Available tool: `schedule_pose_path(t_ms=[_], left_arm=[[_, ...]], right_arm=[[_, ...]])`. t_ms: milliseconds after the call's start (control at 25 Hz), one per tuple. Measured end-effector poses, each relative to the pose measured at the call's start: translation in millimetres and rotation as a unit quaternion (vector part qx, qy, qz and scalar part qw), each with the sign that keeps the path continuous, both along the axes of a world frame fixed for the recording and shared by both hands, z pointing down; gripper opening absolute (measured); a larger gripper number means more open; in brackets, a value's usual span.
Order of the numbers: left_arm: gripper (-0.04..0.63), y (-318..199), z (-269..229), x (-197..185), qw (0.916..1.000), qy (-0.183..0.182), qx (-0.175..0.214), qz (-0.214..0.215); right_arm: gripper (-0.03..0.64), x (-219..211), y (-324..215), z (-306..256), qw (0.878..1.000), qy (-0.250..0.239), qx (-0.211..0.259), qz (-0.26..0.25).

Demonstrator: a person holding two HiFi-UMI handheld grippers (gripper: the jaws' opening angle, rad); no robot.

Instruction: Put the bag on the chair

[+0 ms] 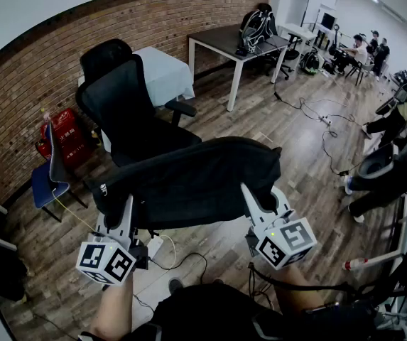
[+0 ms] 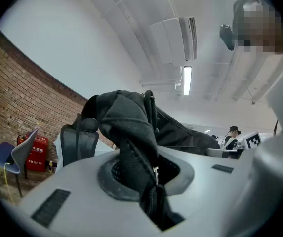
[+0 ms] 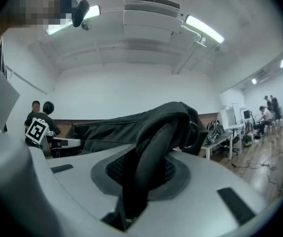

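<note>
**Q:** What is nearest the camera?

**A:** Two bare forearms reach forward from the bottom edge. Each hand holds a pale grey plastic gripper carrying a cube of black-and-white square markers. The left gripper [image 1: 128,208] and the right gripper [image 1: 253,197] both point roughly level and away from the person.

**Q:** Are they holding anything?

**A:** Yes. A black soft fabric bag [image 1: 189,180], long and slumped, hangs sideways between them. In the left gripper view, the left gripper [image 2: 146,181] is clenched on a bunched fold of the bag [image 2: 126,117] with a zip running along it. In the right gripper view, the right gripper [image 3: 141,181] is clamped on a smooth, rounded, padded fold of the bag [image 3: 161,127]. The fabric fills the gap between each pair of jaws.

**Q:** Where is the bag relative to the chair?

**A:** It is in the air just in front of a black office chair [image 1: 125,105], which has a tall back, a headrest and armrests. In the head view the bag overlaps the seat, and I cannot tell whether they touch.

**Q:** And farther off?

**A:** The floor is wood planks [image 1: 295,155] with loose cables. Beyond the chair are a tabletop under pale cloth [image 1: 164,73], a red box [image 1: 64,137] and a curved brick wall [image 1: 82,41].
</note>
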State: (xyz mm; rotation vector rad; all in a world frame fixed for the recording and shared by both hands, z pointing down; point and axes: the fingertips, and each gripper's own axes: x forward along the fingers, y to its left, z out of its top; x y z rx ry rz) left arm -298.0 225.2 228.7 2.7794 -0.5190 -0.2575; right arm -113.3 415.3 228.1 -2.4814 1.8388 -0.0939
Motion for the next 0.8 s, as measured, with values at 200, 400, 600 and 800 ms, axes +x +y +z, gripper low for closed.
schedule_pose_path(t_ms=[200, 400, 600, 800], left_arm=[[0.067, -1.6, -3.2, 0.1, 1.0000, -0.001, 0.006, -0.005], [0.067, -4.4, -6.1, 1.5, 1.0000, -0.002, 0.007, -0.005], [0.067, -5.1, -6.1, 1.6, 1.0000, -0.003, 0.008, -0.002], [0.067, -9.9, -6.5, -0.7, 1.0000, 0.001, 0.006, 0.003]], right_arm=[[0.074, 1.2, -3.0, 1.3, 1.000, 0.005, 0.008, -0.003], [0.074, 2.4, -5.0, -0.6, 1.000, 0.001, 0.007, 0.001], [0.074, 1.5, -4.9, -0.2, 1.000, 0.001, 0.007, 0.006], [0.075, -4.8, -5.8, -6.1, 1.000, -0.006, 0.017, 0.000]])
